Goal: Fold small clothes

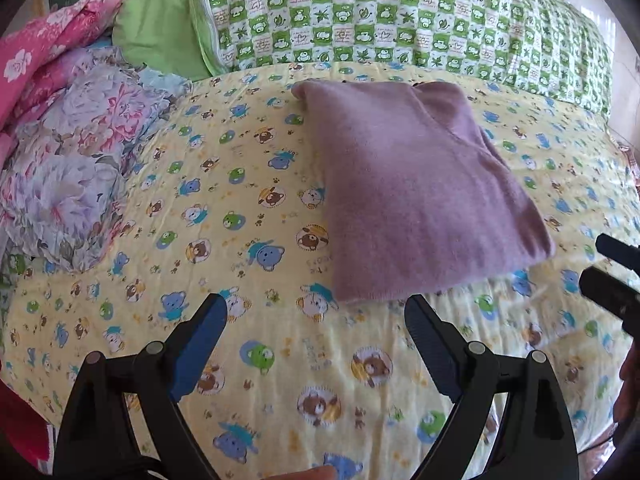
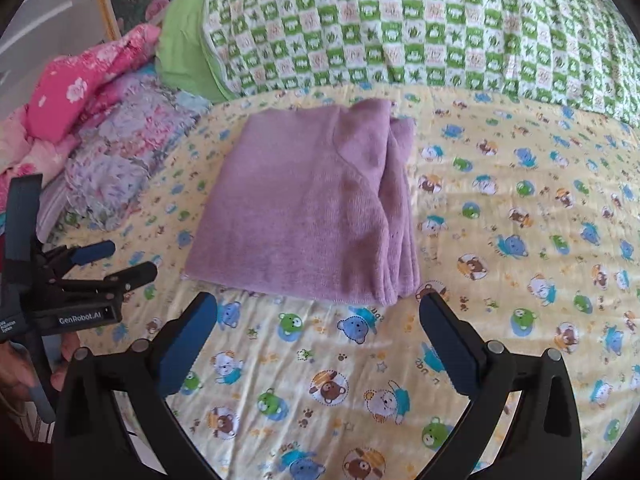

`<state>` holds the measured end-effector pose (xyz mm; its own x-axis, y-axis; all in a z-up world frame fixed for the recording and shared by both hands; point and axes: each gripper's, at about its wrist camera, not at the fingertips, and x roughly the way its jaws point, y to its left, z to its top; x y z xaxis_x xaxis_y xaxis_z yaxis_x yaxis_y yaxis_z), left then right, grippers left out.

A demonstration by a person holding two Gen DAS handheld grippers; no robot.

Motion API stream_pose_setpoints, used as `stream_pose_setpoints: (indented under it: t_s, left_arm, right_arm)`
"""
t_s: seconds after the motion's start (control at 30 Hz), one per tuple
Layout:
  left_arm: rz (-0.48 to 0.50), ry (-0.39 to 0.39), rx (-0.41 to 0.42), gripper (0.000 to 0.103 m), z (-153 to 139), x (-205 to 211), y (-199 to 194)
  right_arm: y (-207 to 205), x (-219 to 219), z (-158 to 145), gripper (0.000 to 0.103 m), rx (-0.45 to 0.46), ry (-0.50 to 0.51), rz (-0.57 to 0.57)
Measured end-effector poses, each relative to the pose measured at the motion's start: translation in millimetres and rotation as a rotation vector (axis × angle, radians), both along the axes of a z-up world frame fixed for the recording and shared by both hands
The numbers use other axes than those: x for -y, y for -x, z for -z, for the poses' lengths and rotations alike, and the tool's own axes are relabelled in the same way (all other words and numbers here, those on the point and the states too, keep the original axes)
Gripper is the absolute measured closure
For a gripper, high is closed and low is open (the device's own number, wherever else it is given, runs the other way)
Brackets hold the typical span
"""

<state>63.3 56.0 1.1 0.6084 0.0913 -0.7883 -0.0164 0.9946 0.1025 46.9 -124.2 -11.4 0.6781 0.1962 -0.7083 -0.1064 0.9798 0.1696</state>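
Note:
A small purple knit garment (image 1: 412, 184) lies folded into a compact rectangle on the yellow bear-print bedsheet (image 1: 248, 248); it also shows in the right wrist view (image 2: 312, 208) with its stacked layers along the right edge. My left gripper (image 1: 316, 316) is open and empty, hovering just short of the garment's near edge. My right gripper (image 2: 318, 316) is open and empty, also just short of the near edge. The left gripper shows at the left of the right wrist view (image 2: 120, 260), and the right gripper at the right edge of the left wrist view (image 1: 612, 268).
A green checked quilt (image 1: 400, 20) lies along the back of the bed. A floral purple pillow (image 1: 76, 160) and pink floral bedding (image 1: 44, 52) are piled at the left. The yellow sheet (image 2: 520, 240) stretches to the right of the garment.

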Motion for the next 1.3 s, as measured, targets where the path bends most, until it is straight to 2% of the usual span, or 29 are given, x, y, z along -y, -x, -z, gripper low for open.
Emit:
stream_pose_setpoints:
  t_s: [0.47, 1.3]
  left_arm:
    - [-0.028, 0.01, -0.029, 0.012, 21.9, -2.2, -39.9]
    - [-0.024, 0.023, -0.022, 0.012, 25.4, 0.0, -57.1]
  right_arm:
    - [-37.1, -6.2, 21.7, 0.002, -0.02, 0.028, -0.035]
    - [-65.9, 0.9, 25.0, 0.002, -0.022, 0.019, -0.034]
